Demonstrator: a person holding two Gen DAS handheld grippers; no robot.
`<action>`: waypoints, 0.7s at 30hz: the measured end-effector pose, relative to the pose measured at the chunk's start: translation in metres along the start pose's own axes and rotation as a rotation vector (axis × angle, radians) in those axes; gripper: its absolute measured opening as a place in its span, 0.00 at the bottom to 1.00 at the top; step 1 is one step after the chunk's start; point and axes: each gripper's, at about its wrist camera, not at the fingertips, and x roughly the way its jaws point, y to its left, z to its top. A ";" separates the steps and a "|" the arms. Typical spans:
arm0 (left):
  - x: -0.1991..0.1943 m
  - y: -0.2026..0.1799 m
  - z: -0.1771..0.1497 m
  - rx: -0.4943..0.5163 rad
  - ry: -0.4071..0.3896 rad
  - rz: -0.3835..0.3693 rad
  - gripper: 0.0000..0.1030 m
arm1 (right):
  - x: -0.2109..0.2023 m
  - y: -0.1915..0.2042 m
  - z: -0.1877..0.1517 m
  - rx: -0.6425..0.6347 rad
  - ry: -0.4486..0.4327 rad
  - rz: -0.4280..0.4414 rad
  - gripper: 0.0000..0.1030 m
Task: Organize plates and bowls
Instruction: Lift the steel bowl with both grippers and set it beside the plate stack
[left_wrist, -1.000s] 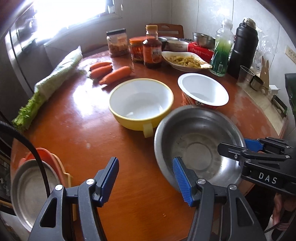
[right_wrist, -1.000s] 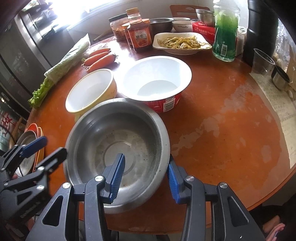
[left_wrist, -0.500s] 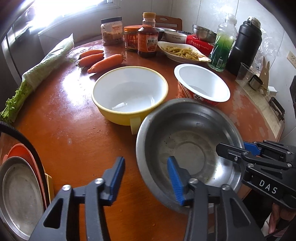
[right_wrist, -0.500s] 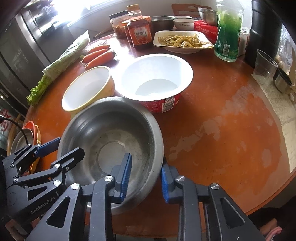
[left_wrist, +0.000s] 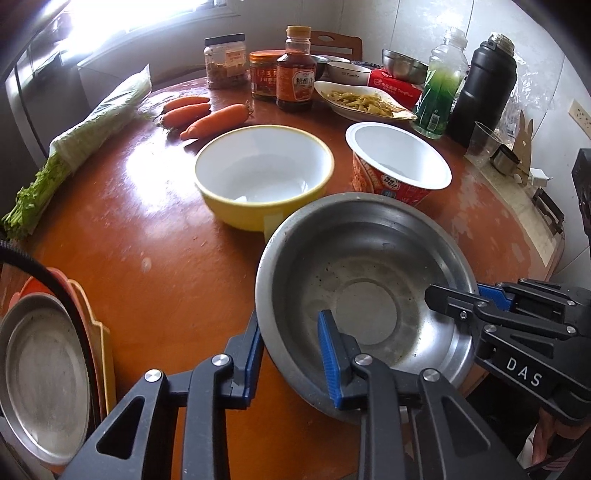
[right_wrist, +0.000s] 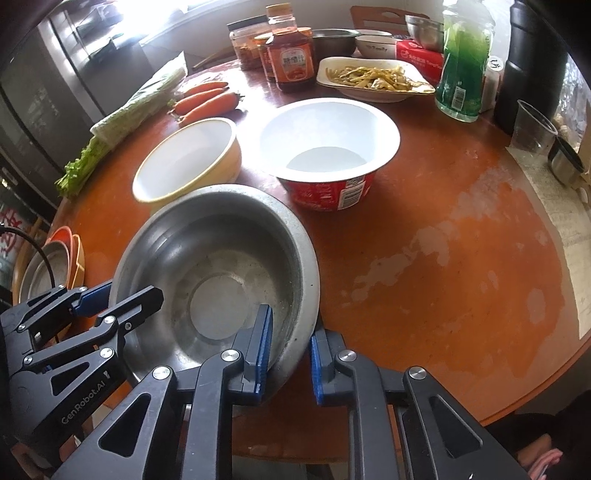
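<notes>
A steel bowl (left_wrist: 369, 295) (right_wrist: 221, 280) sits at the near edge of the round table. My left gripper (left_wrist: 291, 350) straddles its left rim, one finger outside and one inside; its jaws are closing, with a gap still showing beside the wall. My right gripper (right_wrist: 290, 347) straddles the right rim the same way, its jaws closing and narrow, the pads close to the wall. Behind the steel bowl stand a yellow bowl (left_wrist: 264, 177) (right_wrist: 188, 162) and a red noodle bowl (left_wrist: 399, 166) (right_wrist: 328, 147). A stack of plates (left_wrist: 40, 373) (right_wrist: 51, 266) sits lower left.
Carrots (left_wrist: 207, 114), bagged celery (left_wrist: 92, 125), sauce jars (left_wrist: 295, 81), a dish of food (left_wrist: 362, 101), a green bottle (left_wrist: 441, 96), a black flask (left_wrist: 484, 85) and a plastic cup (right_wrist: 533, 125) crowd the far table. The tabletop (right_wrist: 461, 240) to the right is worn orange.
Both grippers' jaws have narrowed around the steel bowl's rim on opposite sides. The left gripper shifted right so that the rim now lies between its fingers.
</notes>
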 end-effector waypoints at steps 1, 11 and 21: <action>-0.001 0.001 -0.002 -0.002 0.000 0.000 0.29 | -0.001 0.002 -0.002 -0.004 0.002 0.001 0.19; -0.018 0.010 -0.033 -0.003 0.006 0.022 0.29 | -0.008 0.023 -0.025 -0.043 0.008 0.013 0.19; -0.019 0.018 -0.038 -0.025 -0.001 0.042 0.29 | -0.009 0.029 -0.030 -0.047 0.005 0.018 0.19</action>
